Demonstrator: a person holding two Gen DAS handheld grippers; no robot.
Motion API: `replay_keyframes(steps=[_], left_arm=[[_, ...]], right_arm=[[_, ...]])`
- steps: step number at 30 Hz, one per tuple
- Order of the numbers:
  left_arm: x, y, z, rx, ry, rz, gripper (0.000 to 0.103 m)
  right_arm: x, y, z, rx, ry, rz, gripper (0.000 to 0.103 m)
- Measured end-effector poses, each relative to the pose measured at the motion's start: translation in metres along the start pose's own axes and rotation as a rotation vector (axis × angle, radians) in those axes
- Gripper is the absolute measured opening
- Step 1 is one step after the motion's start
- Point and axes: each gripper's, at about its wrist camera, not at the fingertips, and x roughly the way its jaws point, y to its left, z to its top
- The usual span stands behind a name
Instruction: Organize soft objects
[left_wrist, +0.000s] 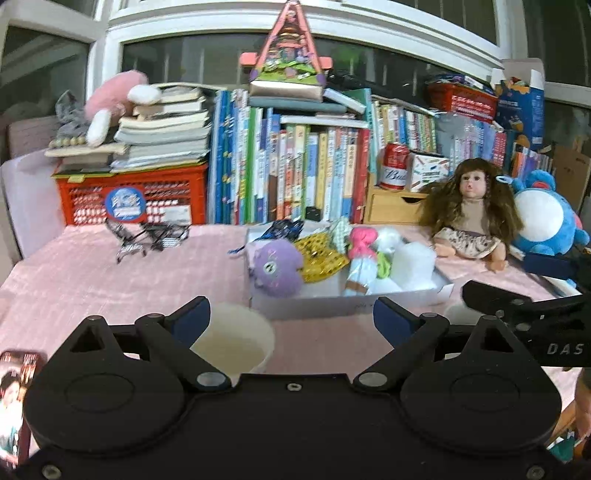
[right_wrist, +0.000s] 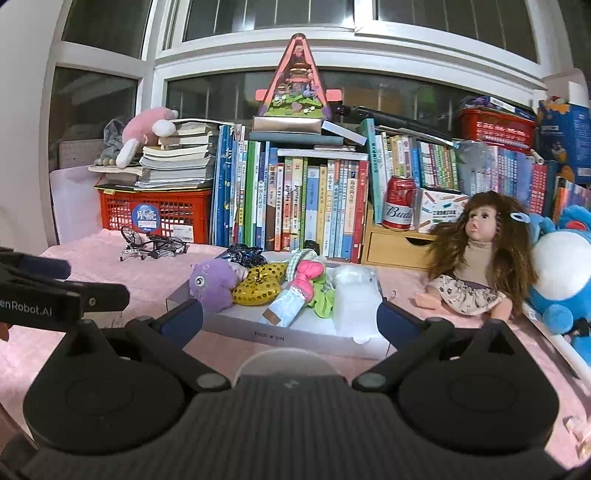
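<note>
Right wrist | fuzzy purple plush (right_wrist: 212, 286) | shiny sequined yellow heart (right_wrist: 258, 288) | flat cardboard box (right_wrist: 295, 338)

A purple plush (right_wrist: 214, 288), a gold black-dotted pouch (right_wrist: 258, 286) and a pink bow (right_wrist: 308, 271) fill a white box (right_wrist: 295, 338) on a pink tablecloth (right_wrist: 155, 269), beside a brown-haired doll (right_wrist: 476, 254) and red crate (right_wrist: 162, 216).

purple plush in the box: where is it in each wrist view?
Left wrist: the round purple plush toy sits centre, at the shallow white cardboard box's left end.
Right wrist: left of centre, same end.
Shared landmark: red drink can.
</note>
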Motion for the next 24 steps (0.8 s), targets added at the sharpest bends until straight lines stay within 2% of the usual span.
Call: replay_keyframes(steps=[8,14,24], left_arm=[[-0.005,0.019,-0.028,-0.076,0.006,0.062,0.095],[-0.008,0.026,-0.054,-0.101,0.028,0.090,0.095],[0.001,0.026,-0.089,-0.094,0.101,0.141,0.095]], right_arm=[[-0.015,0.007,-0.023,0.039,-0.044,-0.036,0.103],[-0.019,0.013,-0.044,0.070,-0.040,-0.052,0.103],[-0.013,0.024,-0.082,0.099,0.051,-0.085,0.103]])
